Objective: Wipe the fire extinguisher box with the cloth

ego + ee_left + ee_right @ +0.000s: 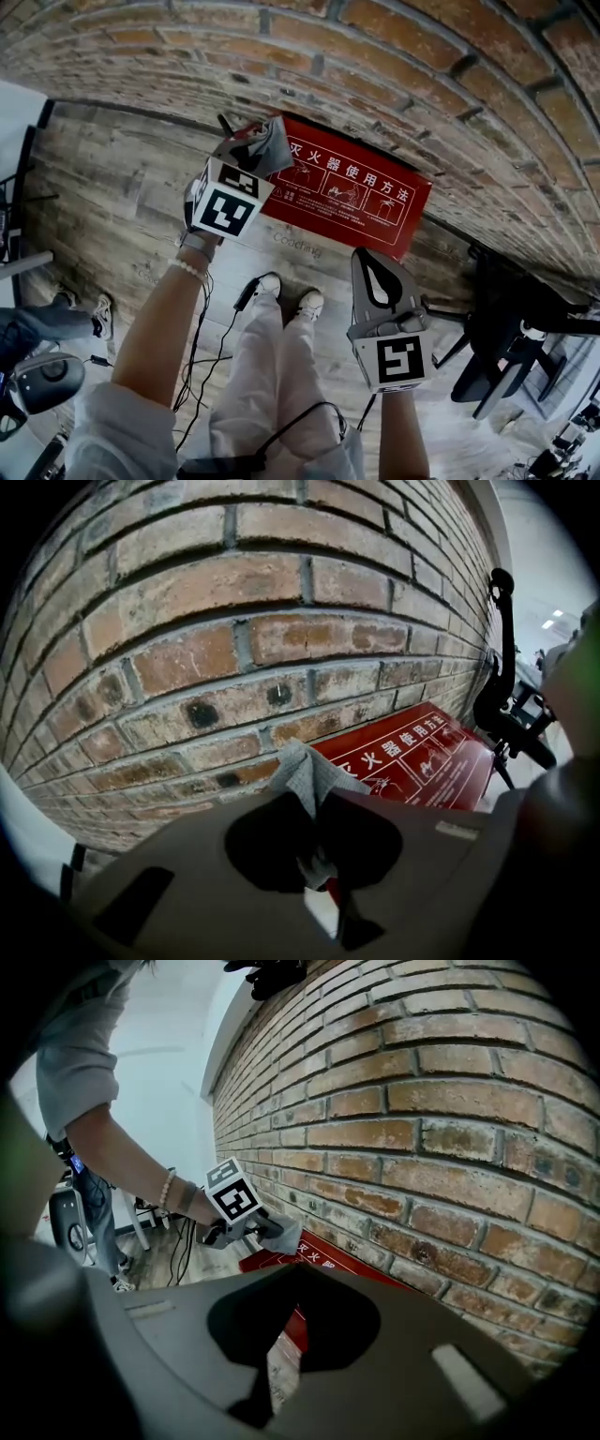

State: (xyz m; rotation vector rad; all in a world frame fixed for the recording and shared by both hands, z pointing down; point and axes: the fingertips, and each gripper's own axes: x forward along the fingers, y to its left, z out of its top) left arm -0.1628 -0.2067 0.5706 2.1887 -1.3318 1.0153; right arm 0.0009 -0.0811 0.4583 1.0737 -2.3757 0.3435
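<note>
The red fire extinguisher box (349, 198) with white print lies on the wood floor against the brick wall (394, 84). My left gripper (247, 156) is at the box's left end, shut on a grey cloth (269, 143). In the left gripper view the cloth (307, 772) sticks up from between the jaws of that gripper (316, 841), above the box (427, 761) and close to the bricks. My right gripper (366, 258) hangs at the box's near right corner, shut with nothing in it. The right gripper view shows its jaw tips (298, 1274) meeting, with the cloth (282, 1233) and box (317, 1258) beyond.
A black chair (511, 328) stands to the right of the box. Black cables (199, 352) trail over the floor by the person's white shoes (309, 302). Another person's shoe (101, 315) and a dark wheeled device (39, 380) are at the left.
</note>
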